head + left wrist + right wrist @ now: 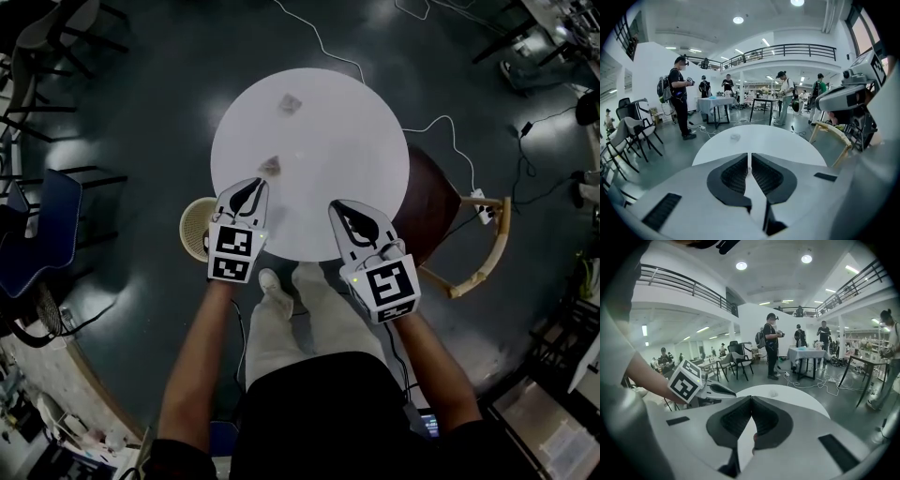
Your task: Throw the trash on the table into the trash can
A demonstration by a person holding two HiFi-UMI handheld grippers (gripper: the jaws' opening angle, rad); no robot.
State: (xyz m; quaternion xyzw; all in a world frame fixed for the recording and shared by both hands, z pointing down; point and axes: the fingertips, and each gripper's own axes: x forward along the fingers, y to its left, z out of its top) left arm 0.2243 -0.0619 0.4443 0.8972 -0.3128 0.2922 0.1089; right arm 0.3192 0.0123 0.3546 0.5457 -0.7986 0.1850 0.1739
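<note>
Since left gripper point(249, 187) and right gripper point(339, 207) hang closed and empty at 6 o'clock of the table point(361, 131), the left should spread its jaws before straddling the nearer trash scrap point(272, 166) at its 1 o'clock, with the trash can point(194, 230) at the table's 8 o'clock.

The far trash piece point(290, 103) and the near trash piece point(272, 166) are too blurred to identify. The left gripper point(255, 185) hides part of the trash can point(194, 228).

Head view high overhead, facing steeply down, round white tabletop point(319, 122) at 12 o'clock, left gripper view low and close at the tabletop's near edge, facing across it, right gripper view likewise, all three sharing that tabletop.
</note>
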